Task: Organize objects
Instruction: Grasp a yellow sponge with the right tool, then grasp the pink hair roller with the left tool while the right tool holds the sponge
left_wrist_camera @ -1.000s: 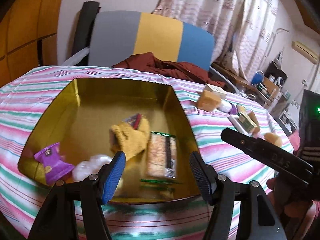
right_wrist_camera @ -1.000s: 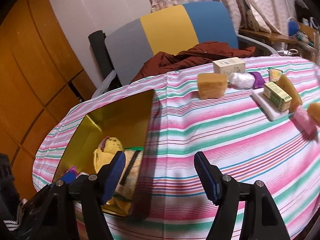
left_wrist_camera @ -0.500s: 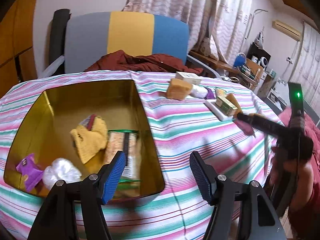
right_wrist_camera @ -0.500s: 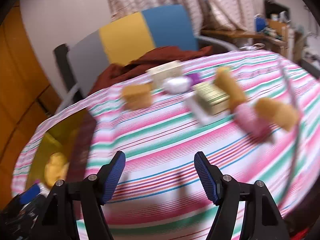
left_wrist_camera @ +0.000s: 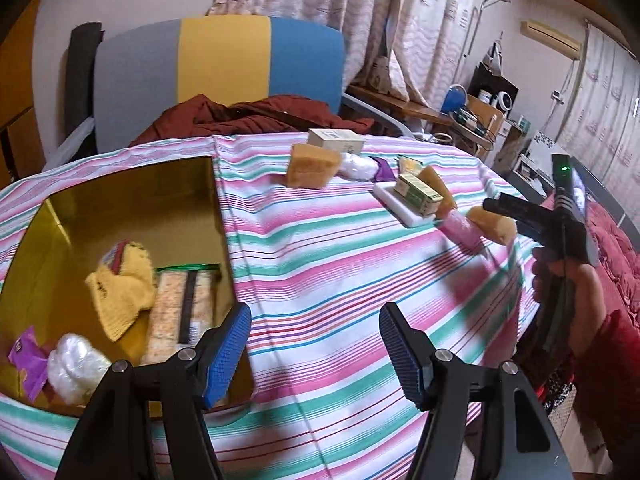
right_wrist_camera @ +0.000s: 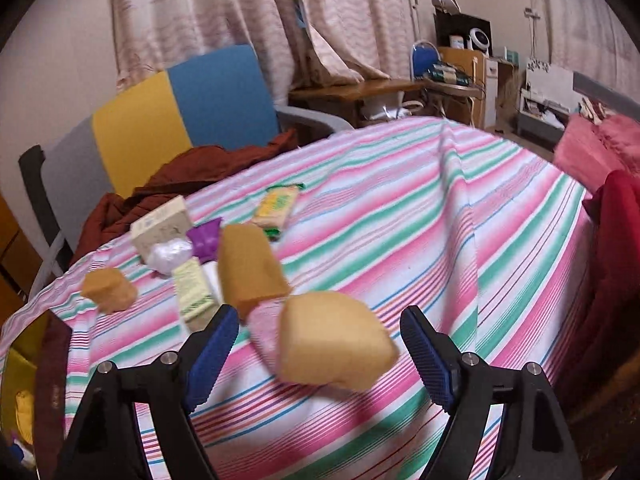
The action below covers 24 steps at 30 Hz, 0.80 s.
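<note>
Right gripper (right_wrist_camera: 318,354): swung from gold box (left_wrist_camera: 132,208) to yellow sponge (right_wrist_camera: 334,340) at twelve o'clock; jaws opening, sponge between, ungripped.
Left gripper (left_wrist_camera: 314,350): open, empty.
Meaning: next pick lined up.

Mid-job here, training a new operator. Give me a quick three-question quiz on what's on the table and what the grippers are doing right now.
1. True or false: the gold box already holds a yellow cloth.
2. Which item lies in line between the fingers of the right gripper?
A. the tan sponge
B. a purple packet
C. a cream carton
3. Fill in: the green carton rests on a white ____.

Key
1. True.
2. A. The jaws are opening and do not touch it.
3. Tray. The left gripper is open and empty over the striped tablecloth.
</note>
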Available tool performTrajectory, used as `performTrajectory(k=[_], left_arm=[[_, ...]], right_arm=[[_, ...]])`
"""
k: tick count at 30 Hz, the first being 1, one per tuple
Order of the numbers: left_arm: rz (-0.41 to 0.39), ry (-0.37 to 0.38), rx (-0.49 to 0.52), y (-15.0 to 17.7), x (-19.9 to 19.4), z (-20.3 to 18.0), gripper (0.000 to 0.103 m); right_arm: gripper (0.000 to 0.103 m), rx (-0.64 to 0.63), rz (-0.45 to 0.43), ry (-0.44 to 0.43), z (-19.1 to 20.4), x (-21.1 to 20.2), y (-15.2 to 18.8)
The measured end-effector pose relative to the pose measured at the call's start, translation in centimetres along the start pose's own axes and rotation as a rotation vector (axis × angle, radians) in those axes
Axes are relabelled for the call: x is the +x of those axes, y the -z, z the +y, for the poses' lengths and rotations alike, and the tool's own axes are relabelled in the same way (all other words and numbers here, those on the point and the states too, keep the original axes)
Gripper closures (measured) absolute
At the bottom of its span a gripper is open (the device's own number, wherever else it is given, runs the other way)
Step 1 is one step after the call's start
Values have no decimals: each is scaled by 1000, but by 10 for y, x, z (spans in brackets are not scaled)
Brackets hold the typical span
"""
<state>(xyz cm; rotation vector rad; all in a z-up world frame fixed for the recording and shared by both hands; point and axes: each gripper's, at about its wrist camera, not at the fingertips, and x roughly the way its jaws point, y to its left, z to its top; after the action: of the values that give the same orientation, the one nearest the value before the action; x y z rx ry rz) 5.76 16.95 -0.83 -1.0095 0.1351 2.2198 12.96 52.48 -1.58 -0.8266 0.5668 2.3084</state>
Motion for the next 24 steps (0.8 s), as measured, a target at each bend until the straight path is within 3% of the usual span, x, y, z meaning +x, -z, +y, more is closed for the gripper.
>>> performTrajectory(k=[5, 7, 8, 19, 24], left_arm=[[36, 42, 22, -4, 14, -14, 35], [49, 56, 24, -4, 19, -19, 35], [56, 63, 26, -4, 22, -22, 35], [100, 102, 27, -7, 41, -36, 35], [108, 142, -14, -16, 52, -42, 35]], right_arm=[[23, 30, 54, -25, -13, 16, 7], [39, 26, 73, -37, -13, 21, 10], [42, 34, 82, -57, -14, 23, 13], [48, 99, 117, -196, -17, 11, 30], [48, 185, 188, -345, -5, 9, 48]])
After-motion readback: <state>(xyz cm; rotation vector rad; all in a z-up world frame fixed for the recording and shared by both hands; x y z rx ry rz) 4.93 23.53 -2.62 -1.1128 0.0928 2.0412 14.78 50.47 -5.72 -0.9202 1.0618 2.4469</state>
